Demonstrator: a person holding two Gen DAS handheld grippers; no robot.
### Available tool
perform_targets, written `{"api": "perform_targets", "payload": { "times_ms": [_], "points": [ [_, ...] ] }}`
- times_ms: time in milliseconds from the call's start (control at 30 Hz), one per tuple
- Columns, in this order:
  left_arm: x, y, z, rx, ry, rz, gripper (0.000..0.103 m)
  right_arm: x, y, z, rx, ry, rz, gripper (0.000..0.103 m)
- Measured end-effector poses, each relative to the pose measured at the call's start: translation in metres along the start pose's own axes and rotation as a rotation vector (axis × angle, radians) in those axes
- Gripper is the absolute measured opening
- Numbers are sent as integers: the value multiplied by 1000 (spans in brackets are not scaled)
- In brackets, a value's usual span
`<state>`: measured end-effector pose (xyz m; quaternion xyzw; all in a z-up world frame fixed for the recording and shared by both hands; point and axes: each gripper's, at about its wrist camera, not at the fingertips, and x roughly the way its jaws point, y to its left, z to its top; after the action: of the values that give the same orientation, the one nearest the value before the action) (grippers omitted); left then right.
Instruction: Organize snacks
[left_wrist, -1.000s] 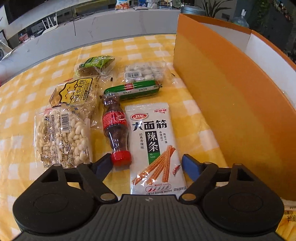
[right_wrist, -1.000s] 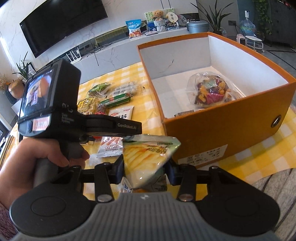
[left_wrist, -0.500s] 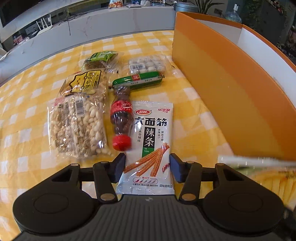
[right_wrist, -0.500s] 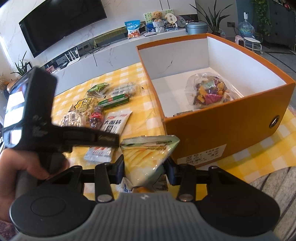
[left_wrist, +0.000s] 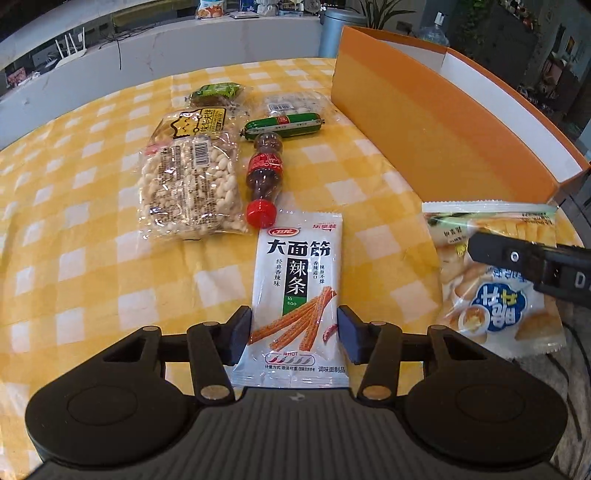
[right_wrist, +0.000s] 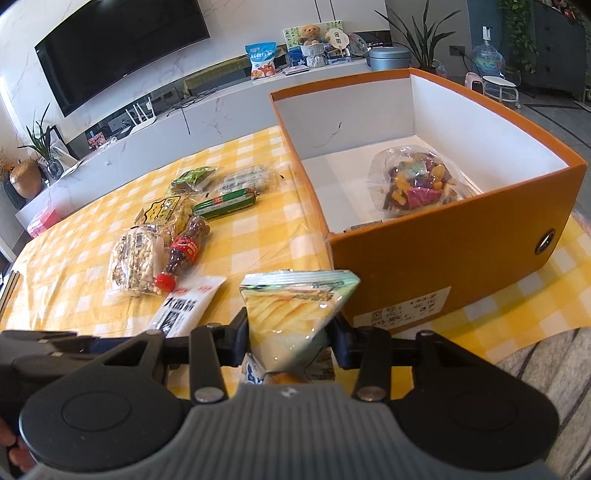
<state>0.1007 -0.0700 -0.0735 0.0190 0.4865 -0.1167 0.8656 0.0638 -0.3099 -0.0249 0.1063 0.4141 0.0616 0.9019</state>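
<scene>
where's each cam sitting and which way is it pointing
Left wrist: on the left gripper, low over the table, facing the latiao pack between its fingers, snacks beyond; right gripper's finger intrudes at right.
Right wrist: on the right gripper, raised, facing the orange box; its fingers clamp a chip bag; fingertips of a hand at lower left.
Shared: latiao pack, cola bottle, box, chip bag.

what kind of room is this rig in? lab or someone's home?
Most likely a home living room, not a lab. The right wrist view shows a wall-mounted TV above a long white media console, houseplants, and a table with a yellow checked tablecloth.
</scene>
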Motion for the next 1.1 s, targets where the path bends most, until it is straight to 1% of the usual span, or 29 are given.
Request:
{"api": "perform_targets", "payload": {
  "times_ms": [233, 400, 467, 567, 700, 833, 933, 1100],
  "points": [
    [-3, 1, -4, 9, -4, 1, 57, 1, 3, 0, -6, -2, -10, 43],
    [-11, 0, -6, 15, -19, -13, 56, 1, 5, -1, -16, -5, -17, 43],
    [-15, -1, -6, 15, -26, -15, 56, 0, 5, -1, -14, -15, -18, 42],
    [-20, -4, -8, 15, -27, -29, 56, -2, 12, -2, -53, -45, -33, 42],
    [-26, -10, -15, 34, -19, -36, 56, -3, 16, -2, -71, -53, -15, 42],
    [-32, -15, -25, 61, -23, -45, 56, -4, 14, -1, -53, -60, -14, 42],
    [-37, -17, -27, 56, -30, -55, 56, -5, 14, -2, -49, -63, -4, 42],
    [-49, -15, -39, 38, -29, -107, 55, -8, 14, -2, -57, -72, 21, 41]
  ]
}}
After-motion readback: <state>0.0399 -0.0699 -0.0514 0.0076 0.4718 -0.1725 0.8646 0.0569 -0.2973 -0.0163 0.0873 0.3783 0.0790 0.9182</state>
